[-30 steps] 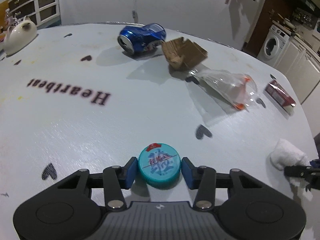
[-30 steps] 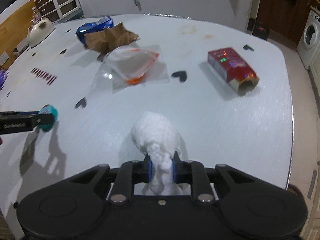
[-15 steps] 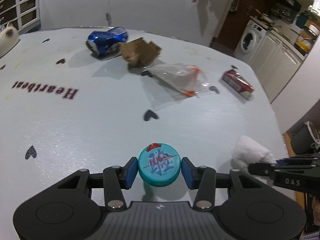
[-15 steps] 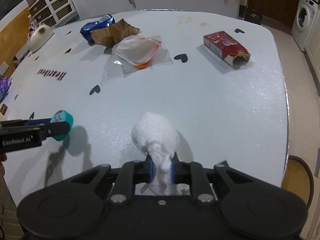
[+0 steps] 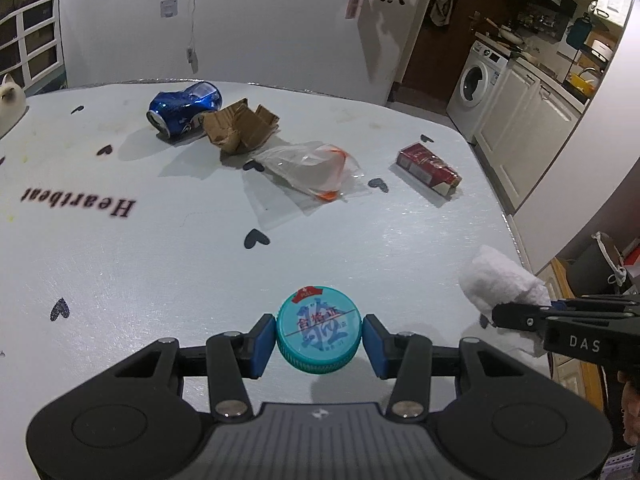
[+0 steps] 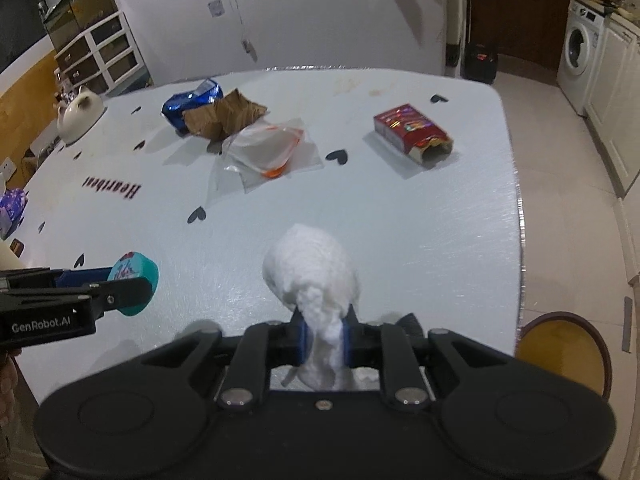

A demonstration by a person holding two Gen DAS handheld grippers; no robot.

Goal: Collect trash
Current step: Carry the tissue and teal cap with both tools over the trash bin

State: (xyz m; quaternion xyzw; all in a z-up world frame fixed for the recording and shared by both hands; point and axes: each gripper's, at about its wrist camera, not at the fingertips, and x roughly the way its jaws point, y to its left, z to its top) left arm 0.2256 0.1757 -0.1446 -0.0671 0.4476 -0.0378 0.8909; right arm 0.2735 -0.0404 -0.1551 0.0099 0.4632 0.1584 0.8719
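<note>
Left wrist view, round ribbed teal cap (image 5: 319, 335), fluffy white tissue (image 6: 316, 280)

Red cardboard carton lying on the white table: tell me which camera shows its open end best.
The right wrist view: the red cardboard carton turns its torn, dark open end toward that camera. The left wrist view shows the carton mostly side-on, its end small.
</note>
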